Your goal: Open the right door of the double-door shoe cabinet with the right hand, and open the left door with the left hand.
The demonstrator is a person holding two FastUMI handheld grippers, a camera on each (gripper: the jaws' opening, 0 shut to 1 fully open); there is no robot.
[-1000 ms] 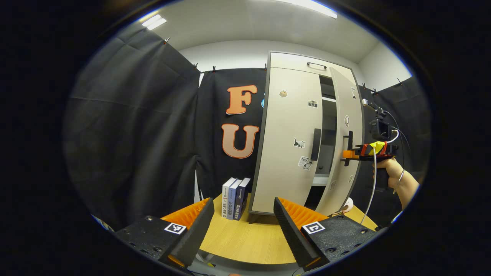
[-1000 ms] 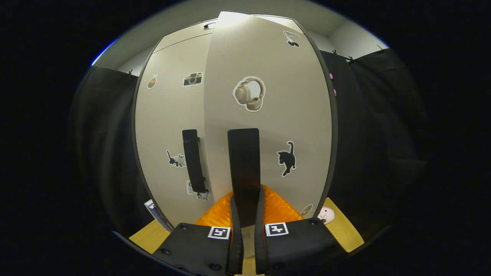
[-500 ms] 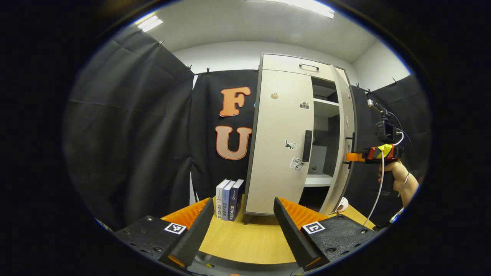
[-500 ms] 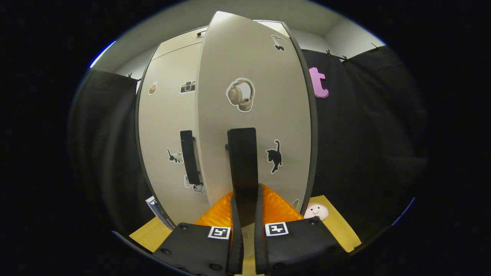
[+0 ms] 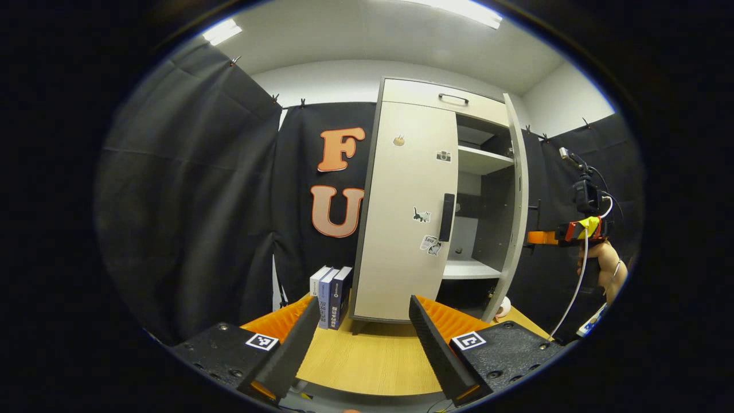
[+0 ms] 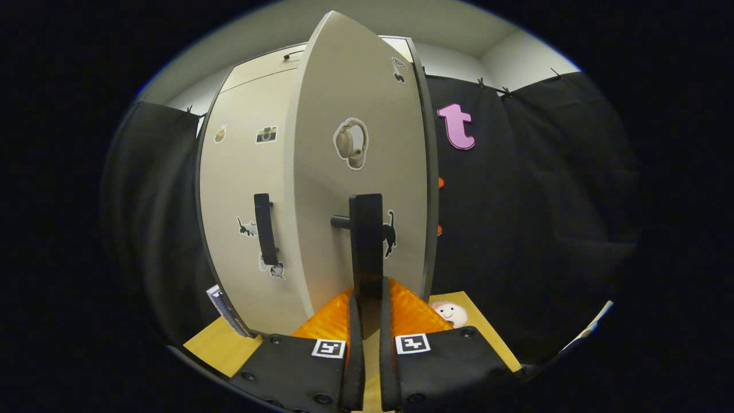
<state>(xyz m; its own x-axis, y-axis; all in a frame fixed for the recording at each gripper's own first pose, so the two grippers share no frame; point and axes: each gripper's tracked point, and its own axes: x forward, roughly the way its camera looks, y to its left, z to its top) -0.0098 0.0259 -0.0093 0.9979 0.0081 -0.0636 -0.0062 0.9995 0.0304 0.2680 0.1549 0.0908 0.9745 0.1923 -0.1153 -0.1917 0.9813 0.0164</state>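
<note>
The beige shoe cabinet (image 5: 424, 94) stands on the table ahead. Its left door (image 5: 401, 212) is closed, with a black handle (image 5: 448, 217) on its right edge. The right door (image 5: 517, 201) is swung wide and stands almost edge-on in the left gripper view. My left gripper (image 5: 364, 303) hangs open over the table, well short of the cabinet, with nothing between its fingers. In the right gripper view my right gripper (image 6: 367, 289) is shut on the right door's black handle (image 6: 367, 241). That door (image 6: 321, 189) bears stickers, and the left door (image 6: 235, 183) lies behind it.
Three books (image 5: 331, 295) stand upright left of the cabinet on the wooden table (image 5: 367, 361). A small round smiling toy (image 6: 450, 312) sits by the open door's foot. Shelves (image 5: 481, 163) show inside the cabinet. A hand (image 5: 608, 269) holds the right gripper.
The right door has swung much further open, drawn by my right gripper on its handle. More of the shelves now show. My left gripper stays open and far from the cabinet.
</note>
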